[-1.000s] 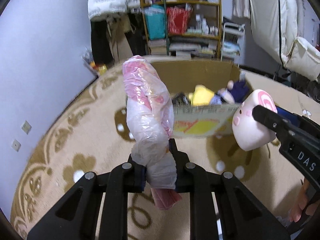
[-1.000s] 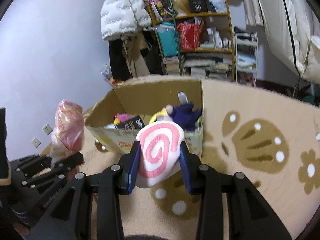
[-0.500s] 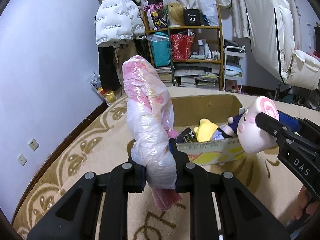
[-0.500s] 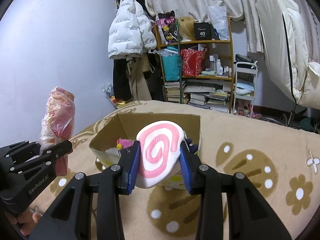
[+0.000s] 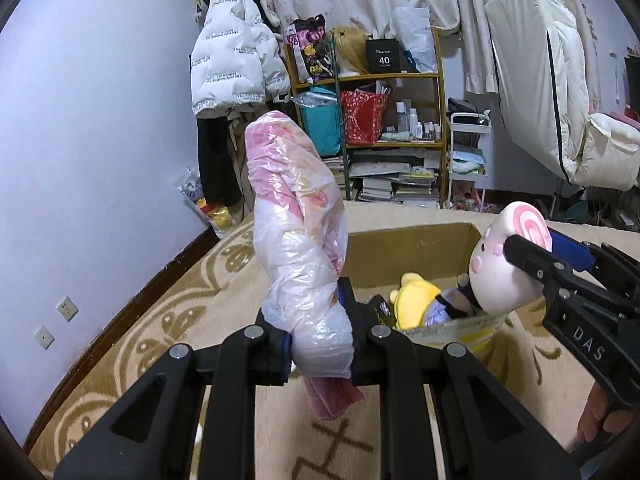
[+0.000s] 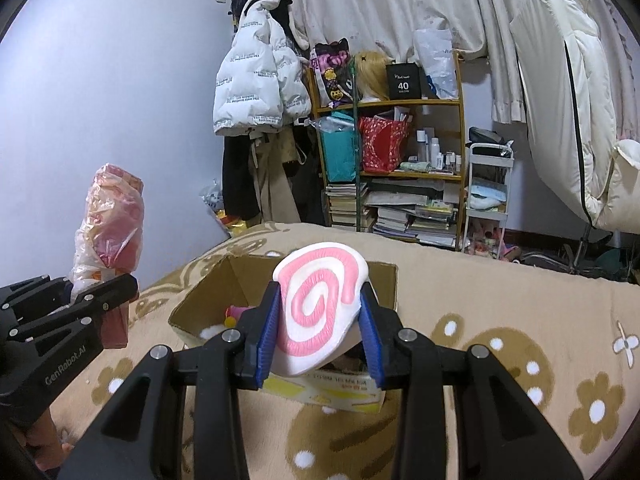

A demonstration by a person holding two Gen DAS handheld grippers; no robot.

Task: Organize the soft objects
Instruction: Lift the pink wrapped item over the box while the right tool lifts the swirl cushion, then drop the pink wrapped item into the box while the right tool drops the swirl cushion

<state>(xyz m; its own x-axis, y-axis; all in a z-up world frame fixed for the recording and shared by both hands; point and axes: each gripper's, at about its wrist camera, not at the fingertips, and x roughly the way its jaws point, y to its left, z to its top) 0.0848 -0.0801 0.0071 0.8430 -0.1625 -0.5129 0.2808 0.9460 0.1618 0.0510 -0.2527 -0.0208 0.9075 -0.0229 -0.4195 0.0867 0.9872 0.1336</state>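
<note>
Plastic bag (image 5: 298,240) hides cardboard box (image 5: 412,248) corner (contents partly unseen).

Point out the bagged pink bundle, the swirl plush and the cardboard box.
bagged pink bundle (image 5: 296,240), left wrist view, mid plastic wrap.
swirl plush (image 6: 316,304), right wrist view, spiral face.
cardboard box (image 5: 408,254), left wrist view, inner back wall.

Ahead of my grippers a beige carpet (image 6: 500,292) with brown flower and dot patterns covered the floor up to a pale lilac wall (image 5: 100,128) on the left, which carried two wall sockets (image 5: 66,308) low down. Straight beyond stood a wooden shelf unit (image 6: 400,168) crammed with bags, bottles and stacked books, with a white puffer jacket (image 6: 256,84) hanging just left of it and cream curtains (image 6: 380,4) above. A small white trolley (image 6: 486,196) stood right of the shelves.
</note>
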